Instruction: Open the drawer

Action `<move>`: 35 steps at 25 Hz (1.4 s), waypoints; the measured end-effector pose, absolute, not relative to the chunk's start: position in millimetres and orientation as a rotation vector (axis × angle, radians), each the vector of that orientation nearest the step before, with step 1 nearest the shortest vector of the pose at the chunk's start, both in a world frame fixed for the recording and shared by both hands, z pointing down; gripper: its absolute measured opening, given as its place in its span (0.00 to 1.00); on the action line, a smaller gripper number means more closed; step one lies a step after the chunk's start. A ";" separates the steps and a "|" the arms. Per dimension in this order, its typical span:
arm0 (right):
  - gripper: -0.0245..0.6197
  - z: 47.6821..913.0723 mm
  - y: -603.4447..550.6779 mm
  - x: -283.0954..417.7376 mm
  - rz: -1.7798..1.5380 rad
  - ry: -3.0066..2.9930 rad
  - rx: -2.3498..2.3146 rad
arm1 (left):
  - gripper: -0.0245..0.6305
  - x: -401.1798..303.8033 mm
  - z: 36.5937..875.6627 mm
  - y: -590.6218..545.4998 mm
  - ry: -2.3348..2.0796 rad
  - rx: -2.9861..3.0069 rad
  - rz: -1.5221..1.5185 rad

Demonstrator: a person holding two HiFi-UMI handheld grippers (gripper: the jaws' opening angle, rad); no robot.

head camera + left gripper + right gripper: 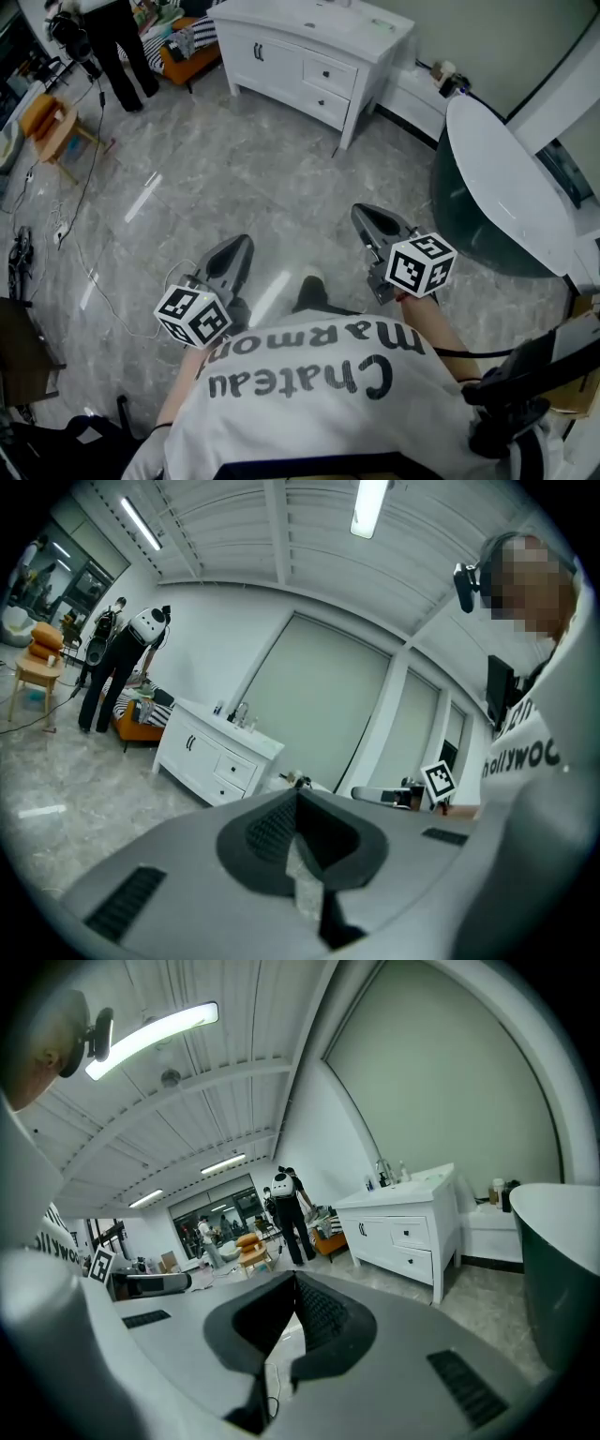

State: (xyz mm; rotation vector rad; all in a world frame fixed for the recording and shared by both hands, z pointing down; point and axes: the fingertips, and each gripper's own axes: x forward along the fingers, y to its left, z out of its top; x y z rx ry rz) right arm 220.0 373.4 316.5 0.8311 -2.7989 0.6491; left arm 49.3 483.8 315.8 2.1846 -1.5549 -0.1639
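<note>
The white cabinet (265, 58) stands against the wall. Two drawers sit one above the other in the right half of its front, the upper drawer (330, 73) and the lower drawer (323, 101). Both are shut flush, long sides level, faces turned out over the grey marbled floor (234, 178). Well short of the cabinet, the left tongs (242, 246) and right tongs (364, 216) point toward it, each pressed together on nothing. A dark bathtub (497, 187) stands right of the cabinet, and a person in black (117, 37) left of it.
</note>
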 end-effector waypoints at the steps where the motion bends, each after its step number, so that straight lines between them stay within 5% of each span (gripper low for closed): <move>1: 0.05 317.1 361.9 216.8 0.641 -2.793 0.829 | 0.05 45.5 315.5 472.5 -1.559 2.175 -0.170; 16: 0.05 320.5 187.9 193.2 0.628 -2.758 0.828 | 0.05 17.8 303.4 308.3 -1.593 2.167 -0.183; 35: 0.05 344.4 100.9 178.7 0.689 -2.706 0.867 | 0.05 2.2 319.3 215.5 -1.554 2.151 -0.133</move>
